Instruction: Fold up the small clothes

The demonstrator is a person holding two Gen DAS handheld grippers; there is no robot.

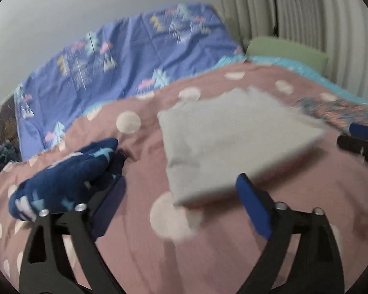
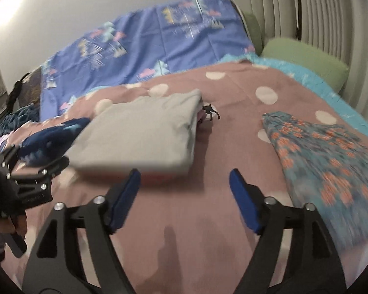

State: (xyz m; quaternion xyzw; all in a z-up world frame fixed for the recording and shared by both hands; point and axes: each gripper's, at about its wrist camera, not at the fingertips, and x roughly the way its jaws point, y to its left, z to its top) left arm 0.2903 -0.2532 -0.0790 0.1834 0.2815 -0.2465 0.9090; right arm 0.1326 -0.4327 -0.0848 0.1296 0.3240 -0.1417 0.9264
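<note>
A folded grey garment [image 1: 230, 142] lies flat on the pink dotted bedspread [image 1: 174, 252]; it also shows in the right wrist view [image 2: 139, 137]. My left gripper [image 1: 181, 196] is open and empty, just short of the garment's near edge. My right gripper [image 2: 185, 191] is open and empty, by the garment's near right corner. A dark blue star-print garment [image 1: 68, 178] lies bunched to the left, also in the right wrist view [image 2: 49, 137]. A teal garment with orange flowers [image 2: 331, 161] lies to the right. The left gripper's body [image 2: 24, 178] shows at the left edge.
A purple patterned sheet [image 1: 125, 56] covers the bed's far side by the wall. A green pillow [image 2: 306, 61] sits at the head, by pleated curtains [image 2: 331, 12]. A small dark print or tag [image 2: 211, 112] shows at the grey garment's far corner.
</note>
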